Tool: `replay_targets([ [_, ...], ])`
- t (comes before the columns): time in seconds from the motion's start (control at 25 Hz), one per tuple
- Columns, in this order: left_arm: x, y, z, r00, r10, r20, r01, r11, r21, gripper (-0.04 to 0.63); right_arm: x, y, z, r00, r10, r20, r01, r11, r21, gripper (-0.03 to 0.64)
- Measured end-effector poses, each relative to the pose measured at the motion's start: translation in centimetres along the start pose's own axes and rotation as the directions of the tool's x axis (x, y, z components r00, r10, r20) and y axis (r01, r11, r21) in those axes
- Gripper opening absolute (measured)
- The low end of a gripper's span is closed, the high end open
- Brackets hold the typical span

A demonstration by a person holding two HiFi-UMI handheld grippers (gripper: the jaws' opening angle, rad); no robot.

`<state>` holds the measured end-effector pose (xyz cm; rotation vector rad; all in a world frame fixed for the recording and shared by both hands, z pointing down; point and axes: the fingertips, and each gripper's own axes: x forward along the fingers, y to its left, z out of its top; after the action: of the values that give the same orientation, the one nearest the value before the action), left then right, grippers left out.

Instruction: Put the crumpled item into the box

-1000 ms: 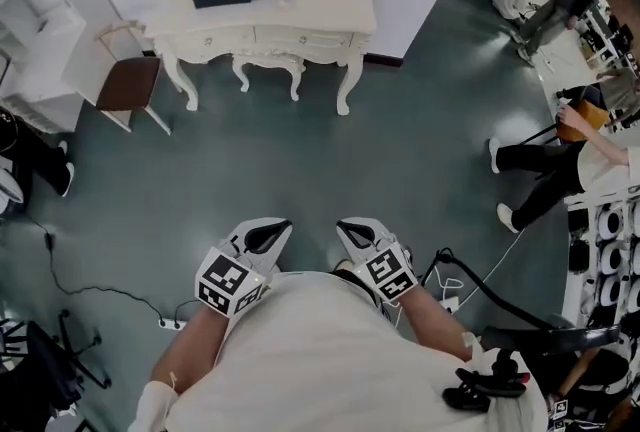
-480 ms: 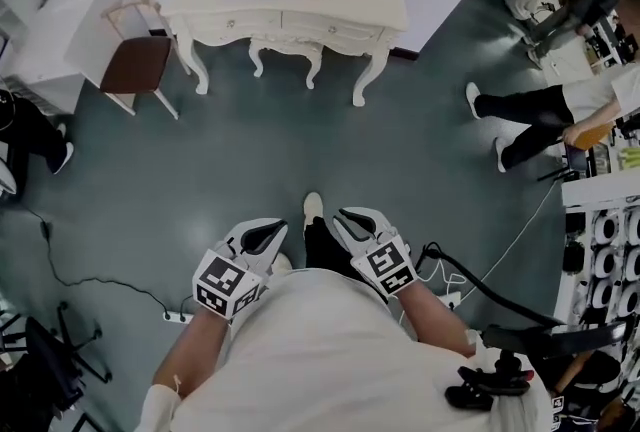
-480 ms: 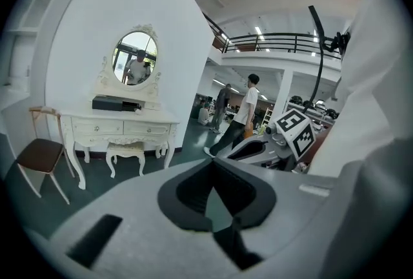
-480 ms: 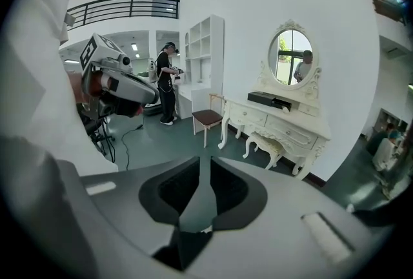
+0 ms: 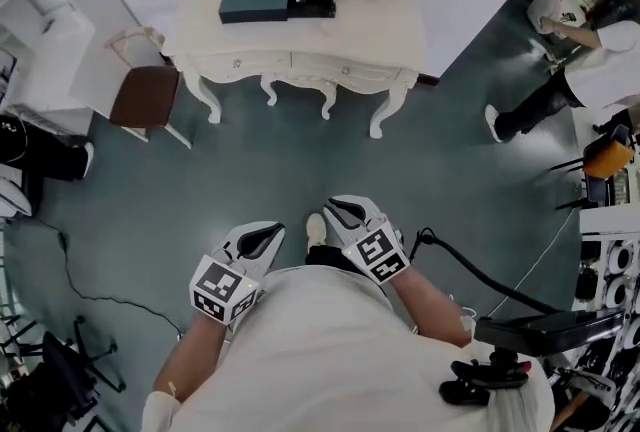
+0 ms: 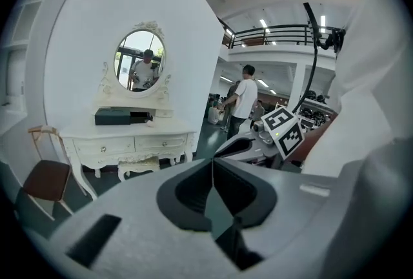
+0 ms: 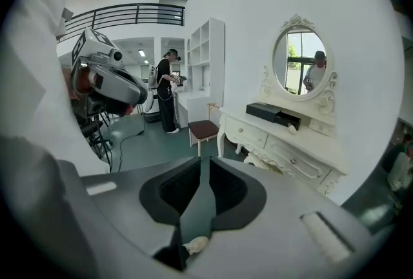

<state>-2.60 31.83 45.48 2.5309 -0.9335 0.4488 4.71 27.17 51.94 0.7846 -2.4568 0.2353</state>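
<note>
The person stood on the grey-green floor (image 5: 300, 160), well back from the white dressing table (image 5: 300, 40), with a gripper held low in front of the body in each hand. The left gripper (image 6: 212, 165) had its jaws pressed together along their length, with nothing between them. The right gripper (image 7: 201, 168) had its jaws a narrow slit apart and closing. Only floor showed through the gap, plus a pale lump low down that I could not identify, and the pads pressed on nothing. The toe of a pale shoe (image 5: 316, 228) poked out between the two grippers. On the tabletop lay the box (image 5: 275, 2), long and flat, teal over most of its length and black at the end toward the person's right. In the right gripper view the crumpled item (image 7: 292, 129) was a small pale scrap on the table just beside that black end, outside the box and too small for me to make out more. Both grippers were well apart from it and from the box. An oval mirror (image 6: 140, 63) in a carved white frame stood at the back of the table, above the box. A chair (image 5: 148, 97) with a brown seat stood by the table's left end, near white shelving (image 7: 205, 51). A black cable (image 5: 90, 292) trailed across the floor on the person's left, and other people (image 5: 560, 70) were off to the right, well away
</note>
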Motion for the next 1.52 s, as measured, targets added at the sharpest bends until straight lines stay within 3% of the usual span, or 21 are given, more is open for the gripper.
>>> replay_targets([
  [0.28, 7.0, 5.9, 5.3, 1.000, 0.021, 0.001, -0.021, 0.999, -0.027, 0.026, 4.5, -10.9, 0.5, 0.999, 0.000, -0.044, -0.001, 1.000, -0.007, 0.052],
  [0.52, 9.2, 12.3, 7.7, 0.999, 0.033, -0.001, -0.033, 0.998, -0.060, 0.002, 9.6, -17.2, 1.4, 0.996, -0.034, -0.087, 0.036, 0.999, 0.023, 0.060],
  [0.76, 9.9, 21.3, 9.7, 1.000, -0.009, -0.002, 0.009, 0.998, -0.054, 0.002, 15.7, -22.0, 4.5, 0.986, -0.119, -0.115, 0.124, 0.992, 0.034, 0.067],
  [1.16, 9.5, 35.2, 15.1, 0.987, -0.155, -0.033, 0.157, 0.986, 0.057, 0.002, 24.7, -30.1, 9.2, 0.930, -0.320, -0.180, 0.338, 0.937, 0.083, 0.097],
  [1.52, 12.6, 41.1, 19.0, 0.994, -0.109, -0.013, 0.110, 0.993, 0.039, 0.003, 29.5, -40.8, 9.1, 0.894, -0.380, -0.238, 0.403, 0.913, 0.055, 0.156],
])
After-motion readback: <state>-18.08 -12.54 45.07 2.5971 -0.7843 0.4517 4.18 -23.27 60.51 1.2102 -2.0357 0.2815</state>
